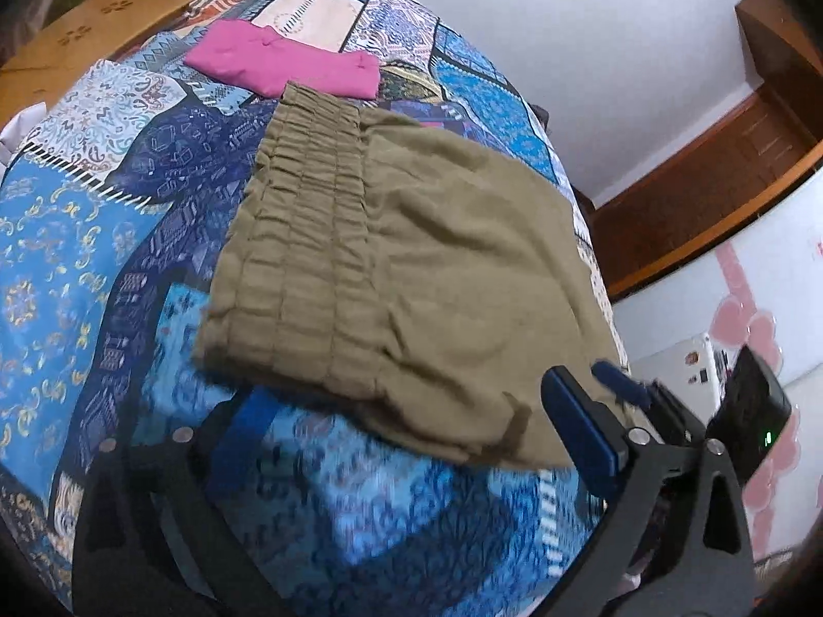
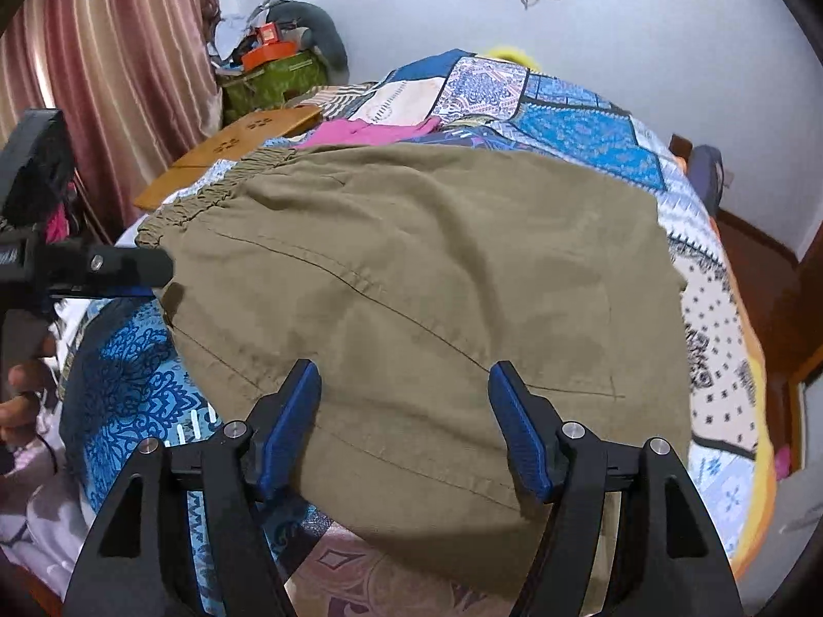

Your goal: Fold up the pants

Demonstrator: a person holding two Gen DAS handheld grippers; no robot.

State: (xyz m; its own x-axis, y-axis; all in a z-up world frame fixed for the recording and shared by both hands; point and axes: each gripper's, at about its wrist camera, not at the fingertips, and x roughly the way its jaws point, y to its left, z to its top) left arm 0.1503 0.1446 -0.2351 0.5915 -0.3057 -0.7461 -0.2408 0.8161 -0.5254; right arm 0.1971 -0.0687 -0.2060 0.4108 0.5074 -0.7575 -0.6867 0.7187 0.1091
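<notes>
1. The khaki pants lie on the bed's patchwork quilt, already folded into a broad, nearly square packet, with the gathered waistband at one end.
2. The right claw hovers low over the near edge of the pants, fingers spread wide and gripping nothing.
3. The left claw is at the corner of the packet. Only its right finger shows sharply and the other is blurred, but the gap looks wide, so it appears released and not holding cloth.
4. Risk: the near edge hangs just past the quilt's edge, so a careless pull could drag the whole packet off the bed.
5. Risk: a pinch that catches only the top layer would peel the fold open instead of turning it over.
6. A folded pink garment lies just beyond the waistband, and a sweeping fold could land on it.
7. No container is clearly involved. The wooden board beside the bed holds nothing visible.
</notes>
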